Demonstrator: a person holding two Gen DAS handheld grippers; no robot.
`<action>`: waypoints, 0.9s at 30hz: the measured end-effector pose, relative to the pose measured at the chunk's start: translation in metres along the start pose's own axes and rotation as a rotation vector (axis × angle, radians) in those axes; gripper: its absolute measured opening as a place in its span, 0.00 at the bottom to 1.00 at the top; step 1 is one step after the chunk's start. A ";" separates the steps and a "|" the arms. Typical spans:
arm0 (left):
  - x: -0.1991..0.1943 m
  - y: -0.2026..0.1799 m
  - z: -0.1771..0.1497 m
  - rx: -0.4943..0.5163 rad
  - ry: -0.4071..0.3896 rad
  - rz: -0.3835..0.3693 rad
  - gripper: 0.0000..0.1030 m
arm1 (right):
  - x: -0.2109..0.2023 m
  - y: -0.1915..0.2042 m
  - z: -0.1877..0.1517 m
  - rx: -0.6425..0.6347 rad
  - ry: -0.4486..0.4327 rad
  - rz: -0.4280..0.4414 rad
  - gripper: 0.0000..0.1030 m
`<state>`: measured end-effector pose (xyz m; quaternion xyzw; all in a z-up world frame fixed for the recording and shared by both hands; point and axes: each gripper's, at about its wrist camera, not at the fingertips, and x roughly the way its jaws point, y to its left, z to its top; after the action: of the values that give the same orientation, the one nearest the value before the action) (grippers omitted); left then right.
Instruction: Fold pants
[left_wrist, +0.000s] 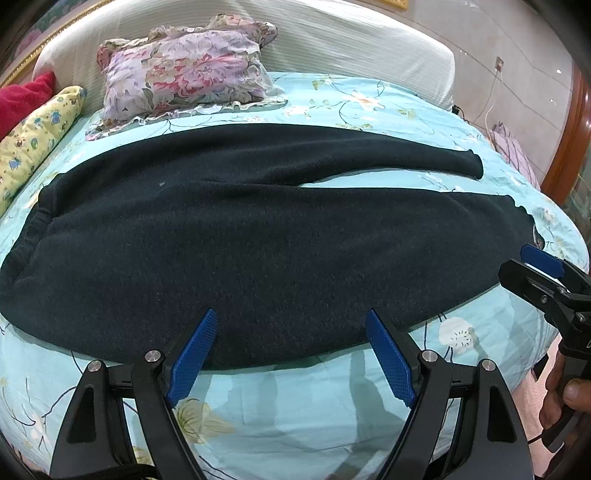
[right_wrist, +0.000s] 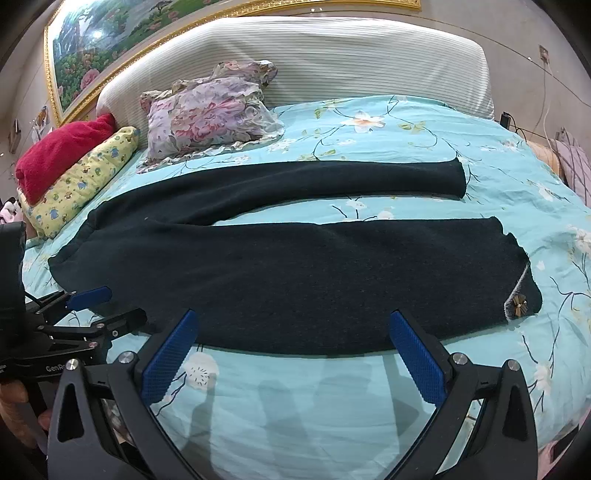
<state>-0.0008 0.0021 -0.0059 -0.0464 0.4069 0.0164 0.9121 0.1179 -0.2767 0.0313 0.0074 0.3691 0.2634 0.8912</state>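
Both grippers spread wide above the near edge of dark pants laid flat on my bed.

My left gripper (left_wrist: 291, 325) hangs with its blue pads apart and nothing between them, tips over the near hem of the pants (left_wrist: 229, 236) toward the waistband end; my right gripper (right_wrist: 293, 326) is equally spread and empty, over the near leg, closer to the cuff. The pants lie lengthwise across the floral sheet (right_wrist: 369, 122), waistband to my left, two legs running right with a strip of sheet showing between them. A small flower ornament (right_wrist: 519, 306) sits at the near cuff. Beyond are a floral pillow (right_wrist: 210, 114) and the headboard (right_wrist: 314, 55). My judgement of the risks: the thick knit blends into its own shadow, so a pad could pinch sheet along with cloth, dragging bedding; uneven grips could skew the fold.
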 end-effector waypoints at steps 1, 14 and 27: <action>0.001 0.000 0.002 -0.004 0.001 -0.003 0.81 | 0.000 0.000 0.000 0.001 0.000 0.001 1.00; 0.003 -0.005 0.001 0.023 -0.010 0.024 0.81 | -0.003 0.001 0.001 0.012 -0.010 0.007 1.00; 0.003 -0.005 0.005 0.067 0.009 0.057 0.81 | -0.002 -0.002 0.003 0.024 -0.002 0.019 1.00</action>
<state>0.0053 -0.0027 -0.0052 -0.0041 0.4125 0.0286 0.9105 0.1191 -0.2787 0.0344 0.0220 0.3715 0.2673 0.8889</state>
